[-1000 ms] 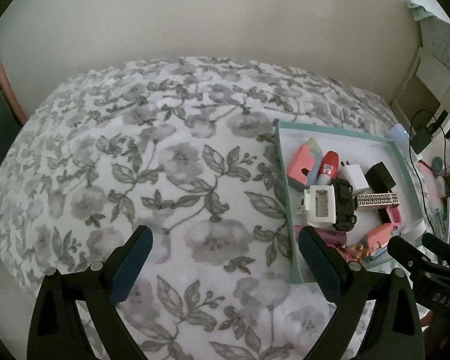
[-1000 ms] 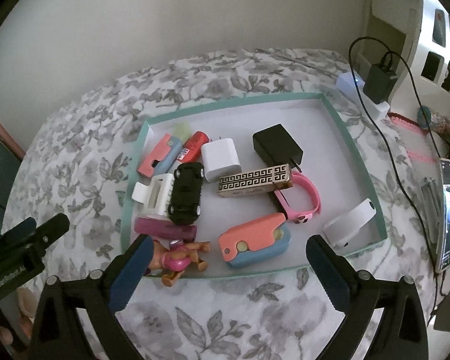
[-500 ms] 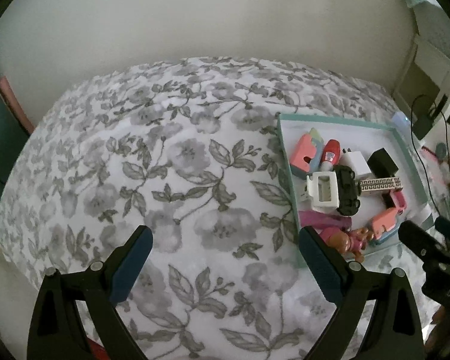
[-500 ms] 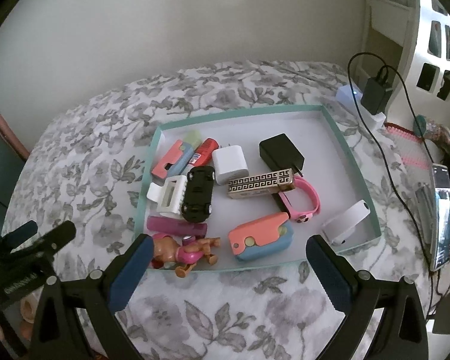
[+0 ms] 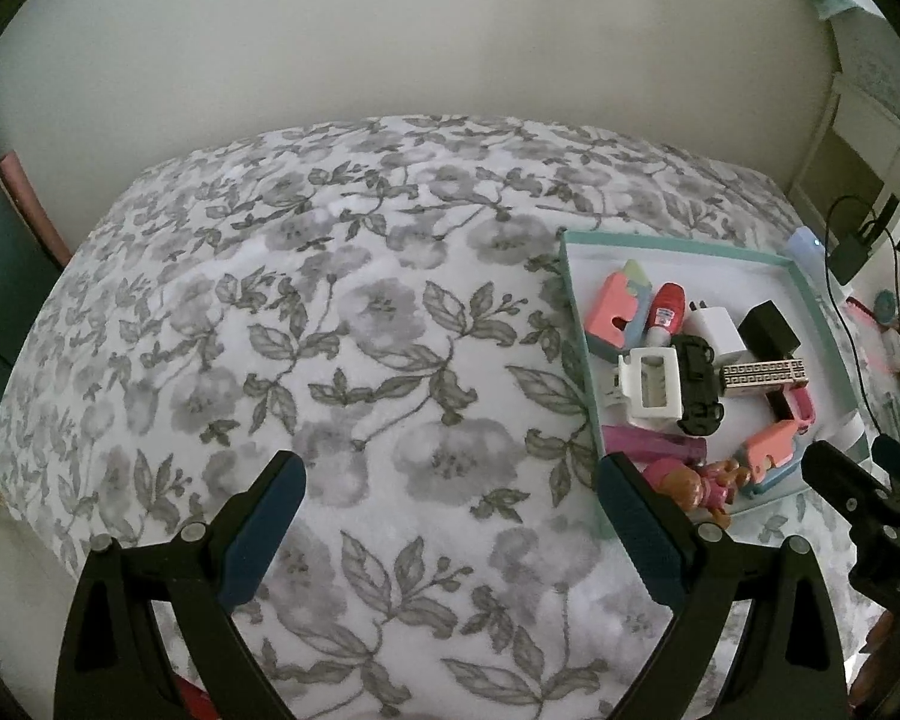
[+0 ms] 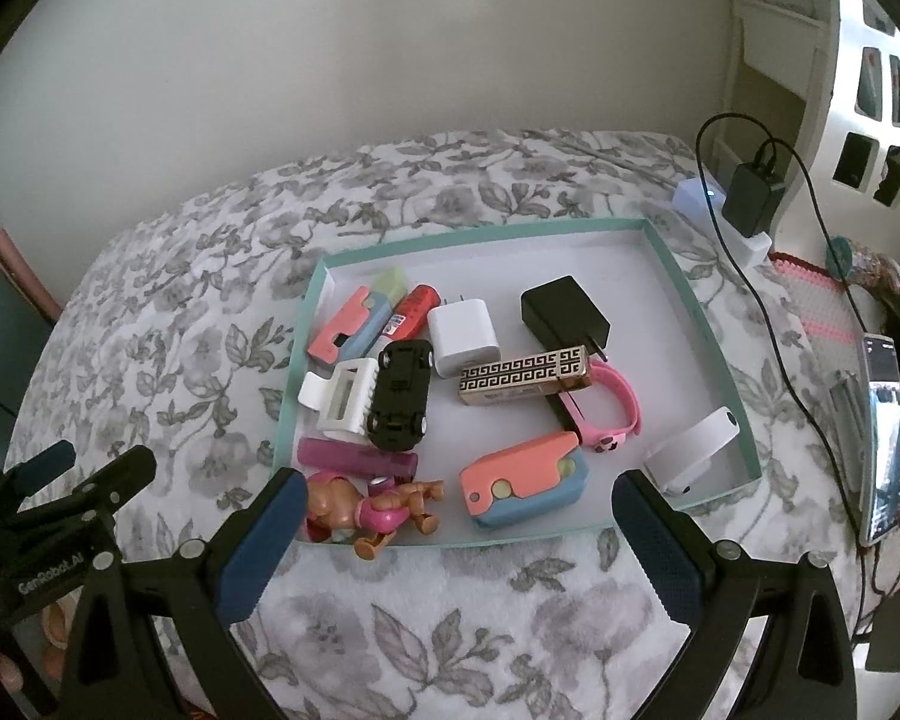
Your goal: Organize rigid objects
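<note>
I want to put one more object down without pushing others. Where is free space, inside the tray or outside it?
Inside the tray, the far strip is bare, and so is the right side between the black charger and the white cylinder. The near-left part around the black toy car is crowded. Outside, the flowered cover left of the tray is wide and bare.

Both grippers are the same build: black angular frames with triangular cutouts, silver screws at the joints, and dark blue ribbed pads on the fingers. Left gripper (image 5: 450,531), right gripper (image 6: 459,540). Seen from the right wrist cam, the left one's body has white "GenRobot.AI" lettering. The right one's body has partial white letters too, can't read them fully.
</note>
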The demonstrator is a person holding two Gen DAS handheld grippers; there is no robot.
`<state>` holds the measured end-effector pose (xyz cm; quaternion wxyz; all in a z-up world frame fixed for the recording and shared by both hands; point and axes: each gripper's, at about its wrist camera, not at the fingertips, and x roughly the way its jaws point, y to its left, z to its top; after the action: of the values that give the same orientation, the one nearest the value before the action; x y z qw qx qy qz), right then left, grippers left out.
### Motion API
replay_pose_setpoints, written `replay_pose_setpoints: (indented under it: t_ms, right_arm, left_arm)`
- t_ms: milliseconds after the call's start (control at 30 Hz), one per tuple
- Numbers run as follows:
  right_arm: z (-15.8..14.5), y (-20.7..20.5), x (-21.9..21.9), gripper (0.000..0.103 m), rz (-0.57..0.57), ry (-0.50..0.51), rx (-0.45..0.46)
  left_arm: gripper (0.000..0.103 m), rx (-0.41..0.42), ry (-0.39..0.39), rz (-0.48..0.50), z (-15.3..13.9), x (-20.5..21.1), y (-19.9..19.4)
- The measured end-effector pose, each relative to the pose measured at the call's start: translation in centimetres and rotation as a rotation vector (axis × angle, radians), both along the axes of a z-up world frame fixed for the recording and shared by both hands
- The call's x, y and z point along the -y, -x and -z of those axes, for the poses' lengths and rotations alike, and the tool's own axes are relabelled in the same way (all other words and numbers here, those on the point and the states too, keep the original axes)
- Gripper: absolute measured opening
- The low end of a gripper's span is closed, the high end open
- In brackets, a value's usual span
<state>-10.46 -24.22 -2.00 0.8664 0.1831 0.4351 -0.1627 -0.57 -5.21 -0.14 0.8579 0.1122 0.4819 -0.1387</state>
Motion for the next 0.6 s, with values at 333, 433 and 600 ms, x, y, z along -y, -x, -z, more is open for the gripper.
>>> replay_pose_setpoints:
  t_ms: [333,433,600]
  right_arm:
    - [0.16,-0.16,-0.11,0.103,-0.006,0.007,-0.007]
    - [0.27,-0.21,-0.1,0.103,-0.005,0.008,-0.011]
    - [0.41,-0.25,-0.12,0.103,-0.008,0.009,-0.015]
  left_arm:
    - [0.098,0.001,-0.008,-0.007,0.16,0.02,-0.21]
    - [0.098,0.004,-0.011,-0.008,0.22,0.08,-0.26]
    - [0.098,0.002,-0.011,-0.015,0.38,0.06,-0.38]
